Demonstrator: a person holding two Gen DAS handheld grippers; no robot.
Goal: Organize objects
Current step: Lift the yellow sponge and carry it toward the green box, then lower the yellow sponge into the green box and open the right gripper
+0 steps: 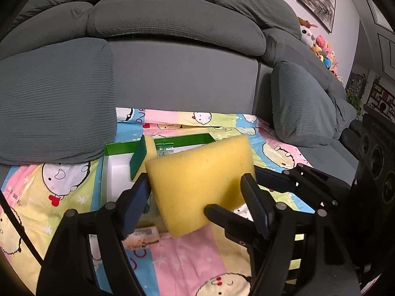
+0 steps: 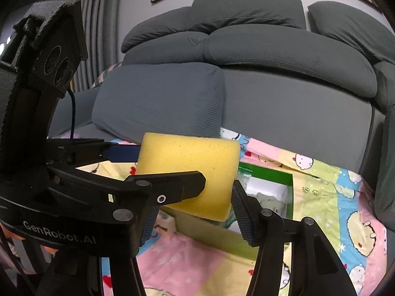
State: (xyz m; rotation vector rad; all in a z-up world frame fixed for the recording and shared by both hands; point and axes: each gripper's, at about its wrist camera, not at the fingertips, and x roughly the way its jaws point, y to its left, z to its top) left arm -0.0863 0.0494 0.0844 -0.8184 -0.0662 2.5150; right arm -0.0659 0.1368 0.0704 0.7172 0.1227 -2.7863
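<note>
Above the near edge of the green box (image 1: pixel 172 140), a big yellow sponge (image 1: pixel 197 172) is held in the air, tilted. Left of it, inside the box, a smaller sponge with a green scouring face (image 1: pixel 140 155) is propped; a clear bag is seen behind it.

The left gripper (image 1: pixel 195 185) is closed on the big sponge, one pad against each of its side edges. On the right, the right gripper (image 2: pixel 195 199) is placed around the lower part of the same sponge (image 2: pixel 187 155), over the box (image 2: pixel 288 187). Contact by its pads can't be confirmed, so whether it is gripping cannot be told.

Handling, judged: very light, soft, compressible foam with a grippy surface, not fragile. It is best pinched across the short width near the middle. A light squeeze is enough; a hard one would buckle it.
</note>
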